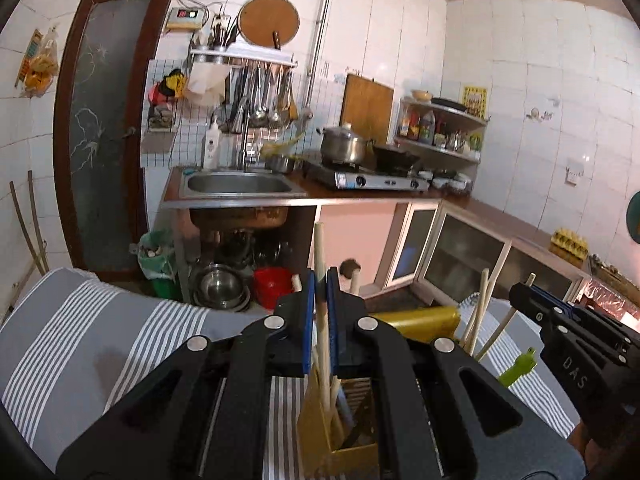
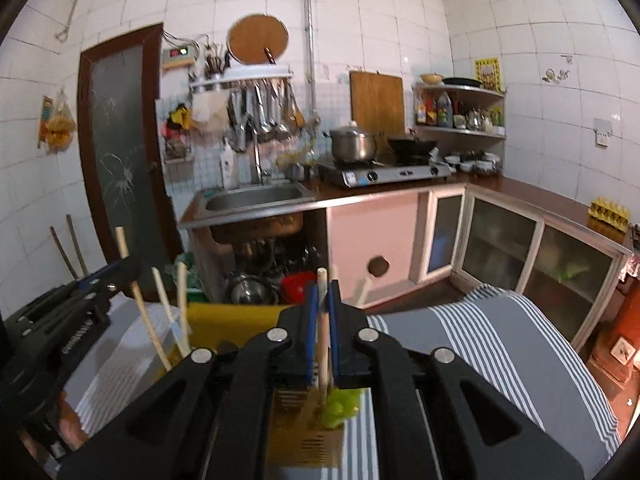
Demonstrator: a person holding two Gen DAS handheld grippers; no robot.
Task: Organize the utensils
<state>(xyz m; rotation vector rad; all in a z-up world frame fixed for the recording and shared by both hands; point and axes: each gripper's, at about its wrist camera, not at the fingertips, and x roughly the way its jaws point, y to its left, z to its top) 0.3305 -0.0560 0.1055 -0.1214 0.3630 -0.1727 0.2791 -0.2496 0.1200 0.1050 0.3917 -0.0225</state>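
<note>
Left gripper (image 1: 321, 280) pinches wooden stick (image 1: 320, 248), yellow box (image 1: 340, 432) right under fingers. Right gripper (image 2: 323, 294) pinches another stick (image 2: 322, 280), green-tipped, over striped cloth (image 2: 500, 332).

A table covered by a grey cloth with white stripes (image 1: 92, 344) carries the things. Directly on it stand a slatted wooden utensil holder (image 1: 352, 420) with pale wooden sticks upright in it, and beside that a yellow plastic box (image 2: 232, 320) holding more sticks
</note>
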